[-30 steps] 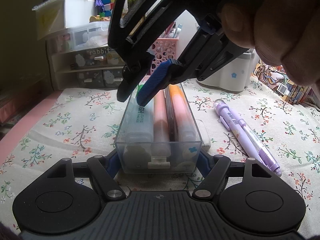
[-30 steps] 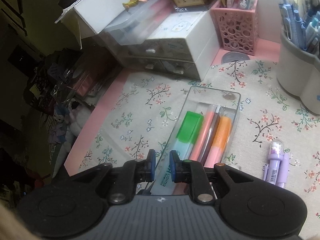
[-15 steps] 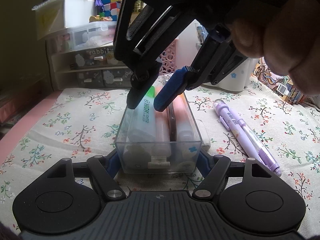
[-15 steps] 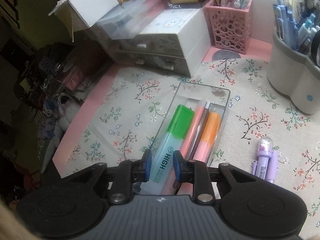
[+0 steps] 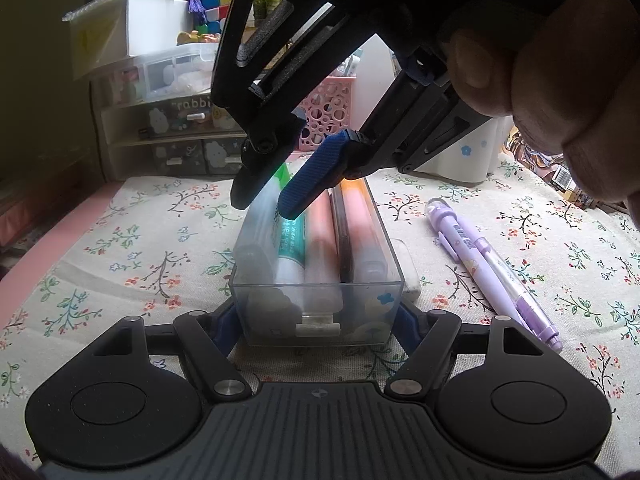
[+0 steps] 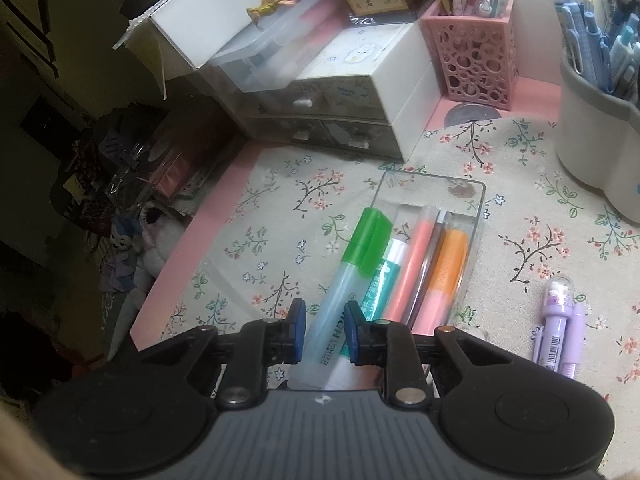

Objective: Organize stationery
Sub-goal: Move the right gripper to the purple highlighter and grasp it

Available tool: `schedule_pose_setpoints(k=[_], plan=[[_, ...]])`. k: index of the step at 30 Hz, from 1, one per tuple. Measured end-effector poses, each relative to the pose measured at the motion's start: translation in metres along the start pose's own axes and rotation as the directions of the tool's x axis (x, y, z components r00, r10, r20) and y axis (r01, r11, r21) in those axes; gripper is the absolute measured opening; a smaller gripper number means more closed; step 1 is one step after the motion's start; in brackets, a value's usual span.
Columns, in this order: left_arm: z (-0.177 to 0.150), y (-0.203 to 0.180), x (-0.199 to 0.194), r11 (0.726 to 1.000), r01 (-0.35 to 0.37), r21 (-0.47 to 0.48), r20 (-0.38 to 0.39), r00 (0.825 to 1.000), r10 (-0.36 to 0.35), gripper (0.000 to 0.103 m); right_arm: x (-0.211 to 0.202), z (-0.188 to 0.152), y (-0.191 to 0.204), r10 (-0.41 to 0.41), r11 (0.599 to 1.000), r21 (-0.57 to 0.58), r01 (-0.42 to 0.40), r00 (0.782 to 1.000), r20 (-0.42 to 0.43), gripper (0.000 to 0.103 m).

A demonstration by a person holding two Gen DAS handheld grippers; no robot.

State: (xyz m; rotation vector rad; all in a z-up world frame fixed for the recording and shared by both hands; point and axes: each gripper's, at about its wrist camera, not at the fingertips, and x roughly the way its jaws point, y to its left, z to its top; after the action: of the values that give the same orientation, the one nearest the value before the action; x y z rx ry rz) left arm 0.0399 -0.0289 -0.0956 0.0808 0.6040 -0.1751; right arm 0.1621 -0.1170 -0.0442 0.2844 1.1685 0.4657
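home study desk | floral cloth (image 6: 304, 196) | pen holders (image 6: 472, 60) | mini drawers (image 6: 340, 112)

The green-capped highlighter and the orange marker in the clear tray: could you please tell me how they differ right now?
The green-capped highlighter is tilted, its capped end raised over the edge of the clear tray; the orange marker lies flat inside. The highlighter sits between the closing pads of the right claw; the marker is untouched. The highlighter's body is pale blue with print, the marker's orange and pink. Both point the same way along the tray.

"HIGH LIGHTER" on green-capped highlighter (image 6: 344, 292), lower centre; "rabbit" on drawer unit (image 5: 176, 128), left; barcode on purple pen (image 6: 554, 344).
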Motion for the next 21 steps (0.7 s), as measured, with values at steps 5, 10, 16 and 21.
schedule_pose_setpoints(k=[5, 10, 16, 21], plan=[[0.0, 0.0, 0.0, 1.0, 0.0, 0.0, 0.0, 1.0, 0.0, 0.072, 0.001, 0.0, -0.013, 0.045, 0.996, 0.073, -0.045, 0.999, 0.001, 0.019], [0.0, 0.0, 0.0, 1.0, 0.0, 0.0, 0.0, 1.0, 0.0, 0.072, -0.007, -0.002, -0.018, 0.067, 0.994, 0.088, -0.069, 0.997, 0.025, 0.02], [0.0, 0.0, 0.001, 1.0, 0.002, -0.002, 0.0, 1.0, -0.002, 0.072, -0.043, -0.007, -0.036, 0.03, 0.994, 0.103, -0.044, 0.991, 0.127, 0.02], [0.0, 0.0, 0.001, 1.0, 0.002, -0.003, 0.0, 1.0, -0.002, 0.072, -0.065, -0.018, -0.076, -0.08, 0.981, 0.187, 0.045, 0.98, 0.184, 0.02]])
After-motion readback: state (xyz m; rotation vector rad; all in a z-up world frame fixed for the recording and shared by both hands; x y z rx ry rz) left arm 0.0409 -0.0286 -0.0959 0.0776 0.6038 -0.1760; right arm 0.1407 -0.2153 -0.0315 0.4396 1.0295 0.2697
